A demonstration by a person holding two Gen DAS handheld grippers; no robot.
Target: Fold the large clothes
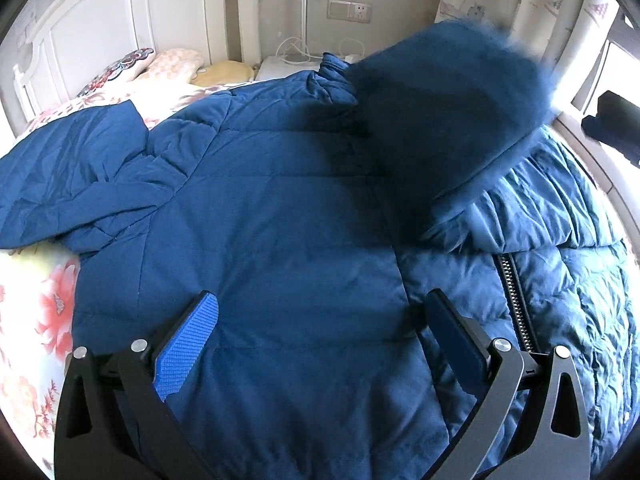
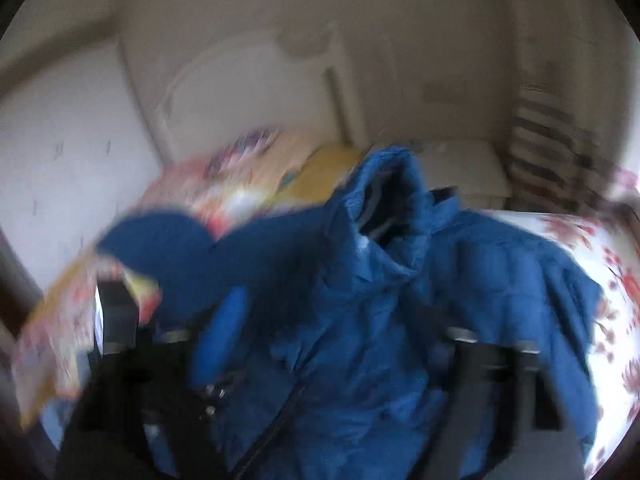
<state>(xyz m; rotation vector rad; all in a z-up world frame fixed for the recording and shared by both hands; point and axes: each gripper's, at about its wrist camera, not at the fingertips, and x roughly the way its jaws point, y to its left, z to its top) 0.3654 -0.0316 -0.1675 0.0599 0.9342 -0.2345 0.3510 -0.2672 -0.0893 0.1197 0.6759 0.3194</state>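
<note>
A large blue down jacket [image 1: 280,208] lies spread across a bed with a floral sheet [image 1: 36,320], its long axis running from the hem near the left gripper [image 1: 320,336] up to the stand collar [image 1: 332,76] at the far end, toward the white headboard [image 1: 100,28] and the pillows [image 1: 160,66]. One sleeve [image 1: 80,168] stretches out to the left in the left wrist view, ending near the sheet's bare edge. On the right a blurred blue sleeve or flap [image 1: 448,120] is lifted over the jacket's open front, where the zipper [image 1: 516,300] and quilted lining show. The left gripper hangs just over the lower body of the jacket, its jaws wide apart with nothing between the pads. In the blurred right wrist view, the right gripper [image 2: 340,344] stands above the jacket with its jaws spread, apparently empty, the collar [image 2: 392,200] pointing away from it. Bare sheet [image 2: 600,264] shows along the right edge.
</note>
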